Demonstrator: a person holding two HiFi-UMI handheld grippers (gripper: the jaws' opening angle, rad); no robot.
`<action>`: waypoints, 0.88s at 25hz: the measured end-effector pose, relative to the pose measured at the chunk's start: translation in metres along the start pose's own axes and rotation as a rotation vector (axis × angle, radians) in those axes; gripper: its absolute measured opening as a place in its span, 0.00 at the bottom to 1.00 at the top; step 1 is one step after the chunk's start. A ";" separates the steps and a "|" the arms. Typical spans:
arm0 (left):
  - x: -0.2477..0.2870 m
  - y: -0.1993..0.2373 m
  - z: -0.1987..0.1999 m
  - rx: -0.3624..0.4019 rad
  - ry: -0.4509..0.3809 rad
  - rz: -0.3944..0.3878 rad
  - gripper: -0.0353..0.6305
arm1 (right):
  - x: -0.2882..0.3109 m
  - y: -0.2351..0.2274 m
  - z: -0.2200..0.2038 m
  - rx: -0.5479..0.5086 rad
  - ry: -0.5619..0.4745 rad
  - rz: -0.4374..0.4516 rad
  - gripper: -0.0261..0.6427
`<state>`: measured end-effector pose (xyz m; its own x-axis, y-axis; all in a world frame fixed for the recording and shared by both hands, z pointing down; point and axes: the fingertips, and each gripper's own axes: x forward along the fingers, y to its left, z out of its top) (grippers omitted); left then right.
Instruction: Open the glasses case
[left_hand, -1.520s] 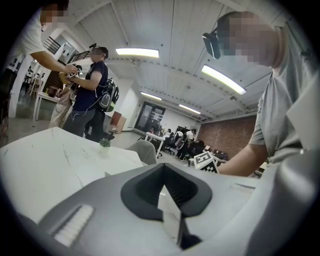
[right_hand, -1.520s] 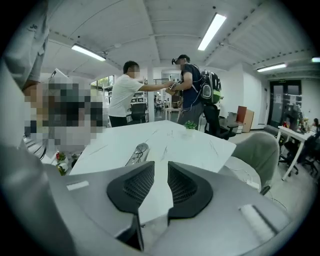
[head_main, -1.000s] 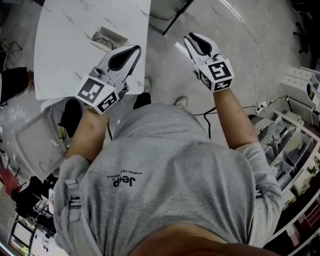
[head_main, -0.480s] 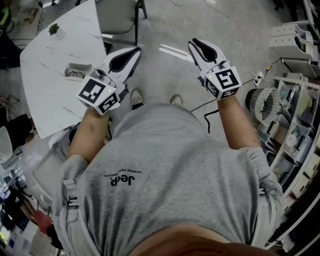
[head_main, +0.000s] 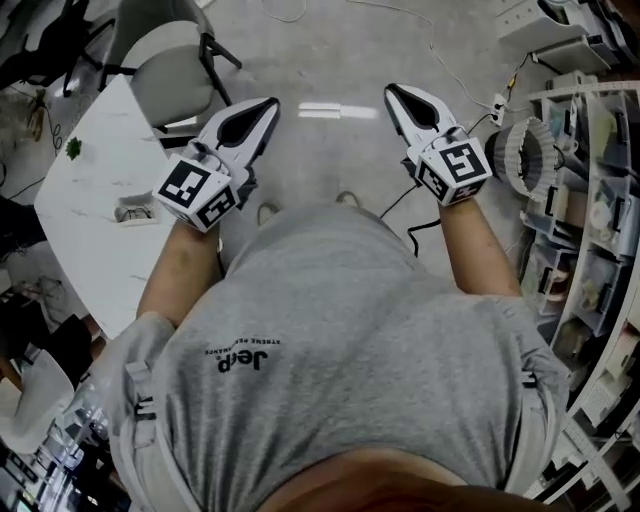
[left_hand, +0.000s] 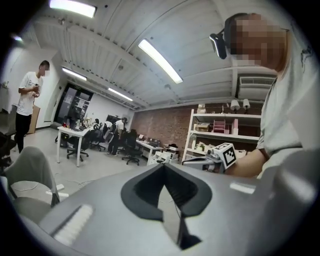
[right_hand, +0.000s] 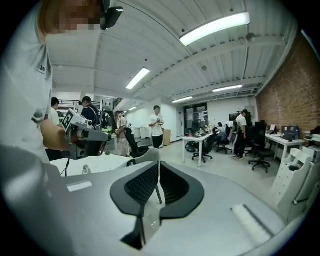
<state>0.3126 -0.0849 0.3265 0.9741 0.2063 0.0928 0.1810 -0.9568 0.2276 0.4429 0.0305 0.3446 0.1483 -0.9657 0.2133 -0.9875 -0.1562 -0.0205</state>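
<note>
The pale glasses case (head_main: 135, 210) lies small on the white table (head_main: 85, 230) at the far left of the head view, well away from both grippers. Both are held out level at chest height over bare floor. My left gripper (head_main: 268, 104) is shut and holds nothing; in the left gripper view its tips (left_hand: 162, 166) meet. My right gripper (head_main: 392, 92) has just been closing with nothing between its jaws. It is now shut, and its pads (right_hand: 159, 164) touch in the right gripper view. Neither gripper view shows the case.
A grey chair (head_main: 170, 85) stands beyond the table. Shelving with bins (head_main: 590, 230) fills the right side, with a cable (head_main: 415, 215) on the floor near my feet. The gripper views show an office with desks, chairs and people standing (right_hand: 156, 125).
The whole view has swung: table and case slid left and downward in the head view, and the shelving came in at the right. Both grippers stayed out in front of the chest.
</note>
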 end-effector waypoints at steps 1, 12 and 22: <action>0.009 -0.005 0.001 0.002 0.004 -0.016 0.13 | -0.009 -0.008 0.000 0.013 -0.005 -0.020 0.05; 0.060 -0.040 0.003 0.022 0.025 -0.100 0.13 | -0.061 -0.055 -0.007 0.101 -0.028 -0.092 0.04; 0.063 -0.042 0.005 0.014 0.010 -0.081 0.13 | -0.069 -0.064 -0.007 0.112 -0.013 -0.077 0.04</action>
<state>0.3674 -0.0327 0.3179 0.9546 0.2856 0.0846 0.2616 -0.9396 0.2209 0.4955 0.1085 0.3380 0.2251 -0.9523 0.2060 -0.9611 -0.2518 -0.1136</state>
